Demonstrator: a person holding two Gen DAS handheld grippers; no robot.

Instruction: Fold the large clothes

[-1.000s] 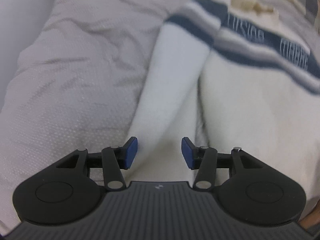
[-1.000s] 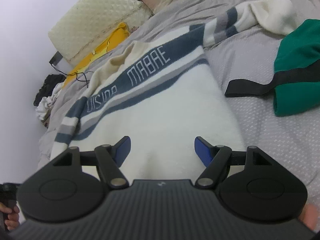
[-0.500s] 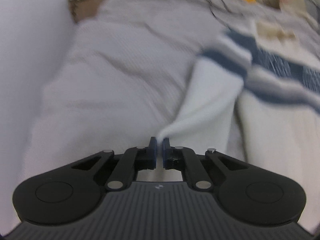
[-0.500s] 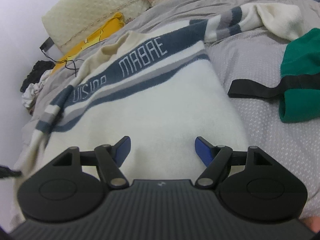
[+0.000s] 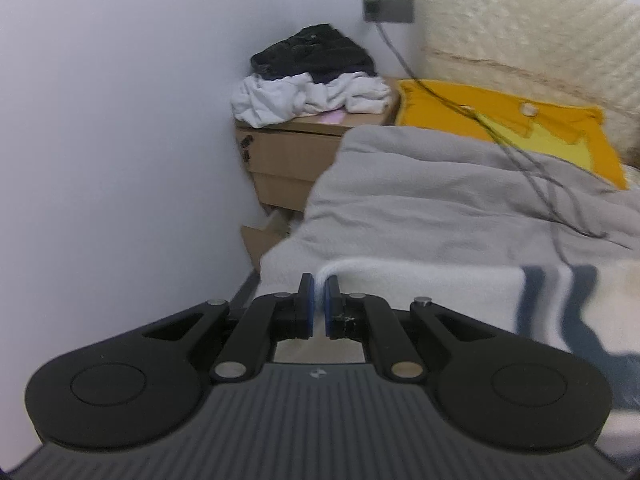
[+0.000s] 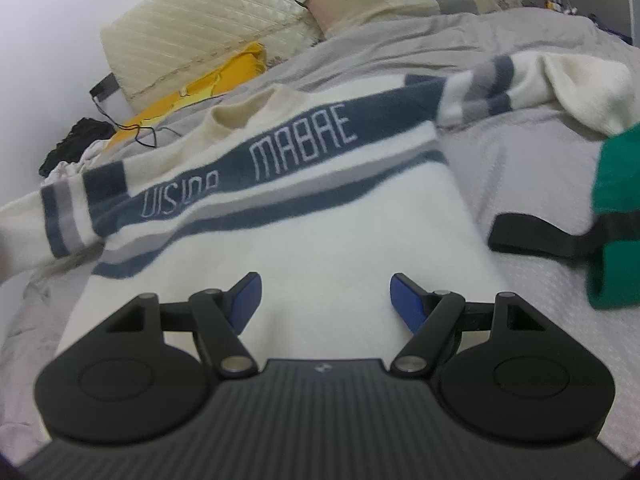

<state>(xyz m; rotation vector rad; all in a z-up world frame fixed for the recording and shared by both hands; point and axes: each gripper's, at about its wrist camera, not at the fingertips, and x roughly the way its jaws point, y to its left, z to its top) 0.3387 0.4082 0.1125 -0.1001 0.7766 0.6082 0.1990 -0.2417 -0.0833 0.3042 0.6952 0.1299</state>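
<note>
A cream sweater [image 6: 288, 248] with navy and grey stripes and white lettering lies flat on the grey bedspread [image 6: 520, 152]. Its left sleeve [image 5: 432, 280] is stretched out sideways, and my left gripper [image 5: 319, 286] is shut on the cuff end, holding it above the bed's left edge. The sleeve's striped band [image 5: 560, 292] shows at the right of that view. My right gripper [image 6: 323, 286] hovers open over the sweater's lower body with nothing between its fingers. The right sleeve [image 6: 560, 76] lies crumpled at the far right.
A green garment with a black strap [image 6: 616, 220] lies on the bed to the right. A wooden nightstand [image 5: 296, 152] piled with clothes stands by the wall. A yellow pillow [image 5: 500, 124], a black cable [image 5: 520, 160] and a cream quilted headboard [image 5: 520, 40] are at the head.
My left gripper shut on the sleeve cuff, then swung up and outward, pulling the sleeve straight to the side. The right gripper drifted slightly over the sweater and stayed open.
</note>
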